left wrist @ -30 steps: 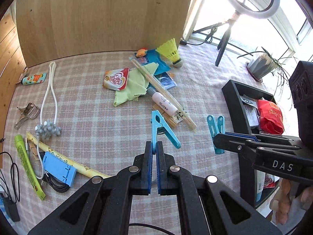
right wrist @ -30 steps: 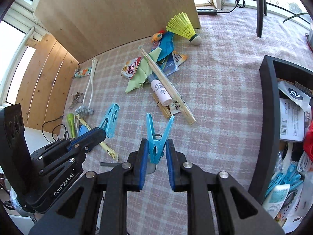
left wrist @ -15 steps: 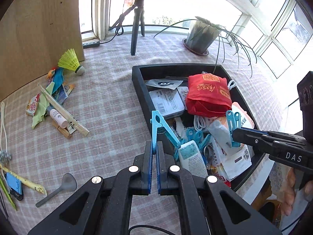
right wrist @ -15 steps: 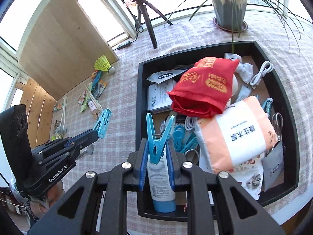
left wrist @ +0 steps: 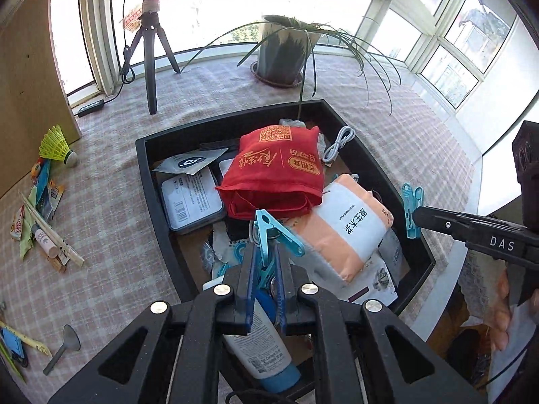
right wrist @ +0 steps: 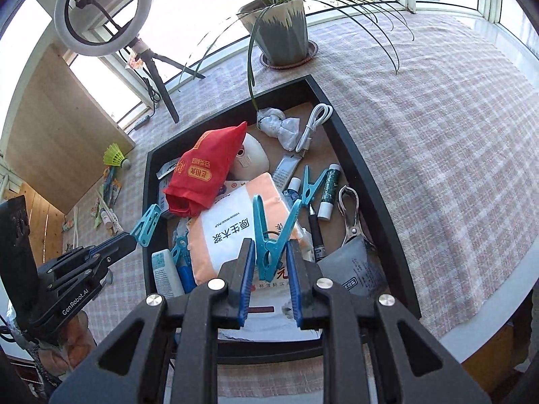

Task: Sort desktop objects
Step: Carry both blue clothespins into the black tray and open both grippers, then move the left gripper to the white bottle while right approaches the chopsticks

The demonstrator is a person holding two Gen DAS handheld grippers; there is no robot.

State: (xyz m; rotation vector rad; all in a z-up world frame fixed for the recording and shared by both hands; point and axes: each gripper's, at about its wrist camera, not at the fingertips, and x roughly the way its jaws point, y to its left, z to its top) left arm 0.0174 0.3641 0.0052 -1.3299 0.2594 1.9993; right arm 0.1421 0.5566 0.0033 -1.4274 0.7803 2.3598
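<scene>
on a pink checked tablecloth (right wrist: 438, 134) by bright windows stand one ring light (right wrist: 101, 13), one potted plant (right wrist: 286, 30) and one black tray (right wrist: 363, 168). above the tray, the left gripper (left wrist: 264, 269) and right gripper (right wrist: 269, 262) are each opening around a blue clothespin (left wrist: 269, 232) (right wrist: 271, 235).

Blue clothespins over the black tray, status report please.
Left gripper and right gripper opening, a blue plastic clothespin between each. Both over the crowded black tray. Nothing blocking.
</scene>
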